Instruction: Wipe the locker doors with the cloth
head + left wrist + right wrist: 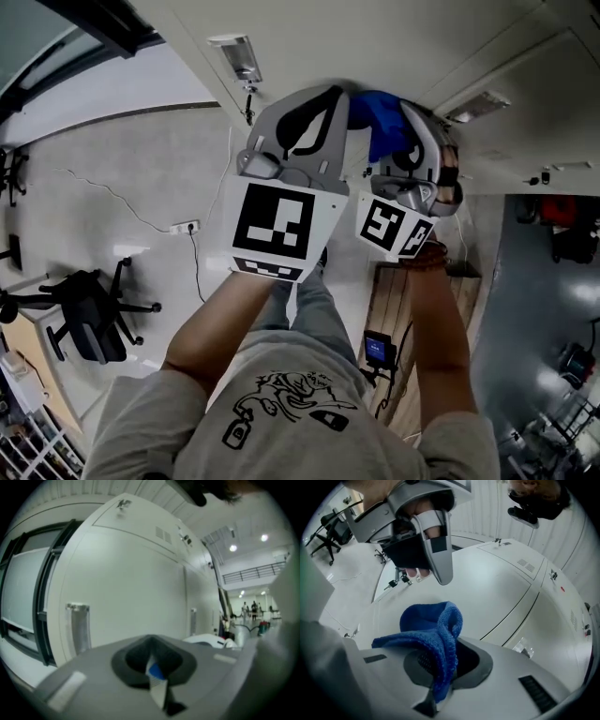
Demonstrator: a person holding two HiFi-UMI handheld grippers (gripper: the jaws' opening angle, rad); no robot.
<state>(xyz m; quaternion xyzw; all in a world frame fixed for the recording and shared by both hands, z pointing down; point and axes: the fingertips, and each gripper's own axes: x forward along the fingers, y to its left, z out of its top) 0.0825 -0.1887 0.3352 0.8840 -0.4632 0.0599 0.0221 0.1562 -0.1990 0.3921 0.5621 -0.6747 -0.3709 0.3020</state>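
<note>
White locker doors [126,588] fill the view ahead of both grippers. The left gripper [154,674] points at one door, and its jaws appear closed on nothing, though the tips are blurred. Just beside it, the right gripper [440,667] has its jaws clamped on the blue cloth [433,632], which bunches up above them near a door panel. A clear handle [77,627] sits on the nearest door.

Locker doors [497,588] wall off everything fwd of both tongs. Left tongs [443,573] just beside right tongs [443,667], blocking that side; cloth [426,630] fills right jaws. Door handle [77,627] sticks out; door face betw. handles free.
</note>
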